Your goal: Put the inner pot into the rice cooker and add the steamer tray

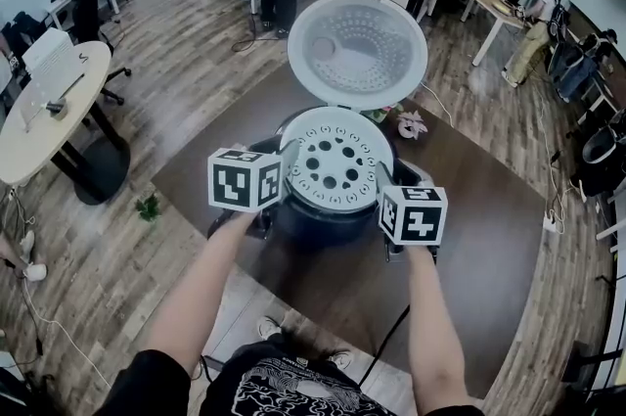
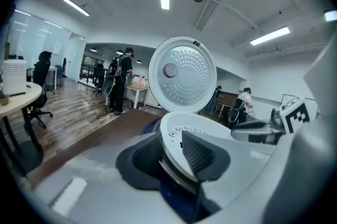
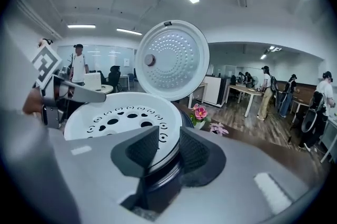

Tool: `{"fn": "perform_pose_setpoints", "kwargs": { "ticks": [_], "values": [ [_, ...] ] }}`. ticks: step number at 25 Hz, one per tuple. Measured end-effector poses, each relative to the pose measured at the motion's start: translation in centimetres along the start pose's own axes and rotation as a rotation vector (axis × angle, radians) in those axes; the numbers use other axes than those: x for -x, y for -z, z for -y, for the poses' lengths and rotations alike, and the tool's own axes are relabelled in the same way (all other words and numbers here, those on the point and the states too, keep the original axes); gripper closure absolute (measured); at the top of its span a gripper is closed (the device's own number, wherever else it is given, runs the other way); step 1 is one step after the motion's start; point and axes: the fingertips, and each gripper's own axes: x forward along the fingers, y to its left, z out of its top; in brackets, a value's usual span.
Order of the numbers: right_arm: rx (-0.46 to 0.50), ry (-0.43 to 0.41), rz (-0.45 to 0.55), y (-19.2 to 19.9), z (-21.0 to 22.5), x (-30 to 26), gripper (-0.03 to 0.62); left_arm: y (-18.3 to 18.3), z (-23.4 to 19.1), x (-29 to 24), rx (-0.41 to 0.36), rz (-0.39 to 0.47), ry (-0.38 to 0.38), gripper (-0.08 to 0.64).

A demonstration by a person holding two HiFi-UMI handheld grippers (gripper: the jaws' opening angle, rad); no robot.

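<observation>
A white steamer tray (image 1: 337, 160) with round holes sits level on top of the dark rice cooker (image 1: 323, 226). The cooker's lid (image 1: 357, 50) stands open behind it. My left gripper (image 1: 282, 177) is shut on the tray's left rim, and my right gripper (image 1: 387, 189) is shut on its right rim. In the left gripper view the gripper (image 2: 171, 157) pinches the tray (image 2: 210, 130) edge between both pads, below the lid (image 2: 181, 74). In the right gripper view the gripper (image 3: 168, 152) clamps the tray (image 3: 118, 115) rim the same way. The inner pot is hidden under the tray.
The cooker stands on a dark brown table (image 1: 489, 238). A small pot of pink flowers (image 1: 409, 123) sits just behind the cooker to the right. A round white table (image 1: 49, 111) stands far left, and people stand at desks beyond.
</observation>
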Motion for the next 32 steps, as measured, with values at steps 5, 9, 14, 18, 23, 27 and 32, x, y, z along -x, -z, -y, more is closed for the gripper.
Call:
{"fn": "perform_pose_setpoints", "kwargs": {
  "ticks": [5, 9, 14, 18, 23, 27, 32],
  "values": [
    [-0.020, -0.021, 0.010, 0.1, 0.4, -0.3, 0.468, -0.1, 0.1, -0.3, -0.022, -0.001, -0.015, 0.445],
    [-0.043, -0.042, 0.018, 0.5, 0.3, -0.3, 0.466, 0.4, -0.1, -0.3, -0.031, -0.010, -0.022, 0.442],
    [-0.093, -0.063, 0.049, -0.1, 0.8, 0.6, 0.466, 0.5, -0.4, 0.5, -0.038, -0.020, -0.057, 0.431],
    [-0.110, -0.077, 0.083, -0.7, 1.2, 2.0, 0.466, 0.7, -0.4, 1.7, -0.052, -0.009, -0.102, 0.431],
    [-0.108, -0.108, 0.101, -0.5, 1.0, 3.6, 0.469, 0.6, 0.9, 3.5, -0.054, 0.025, -0.123, 0.433],
    [-0.106, -0.136, 0.118, -0.2, 0.9, 4.9, 0.486, 0.5, 2.4, 5.1, -0.063, 0.060, -0.141, 0.433],
    [-0.105, -0.161, 0.144, 0.0, 0.9, 6.9, 0.513, 0.9, 4.4, 7.2, -0.086, 0.091, -0.164, 0.433]
  ]
}}
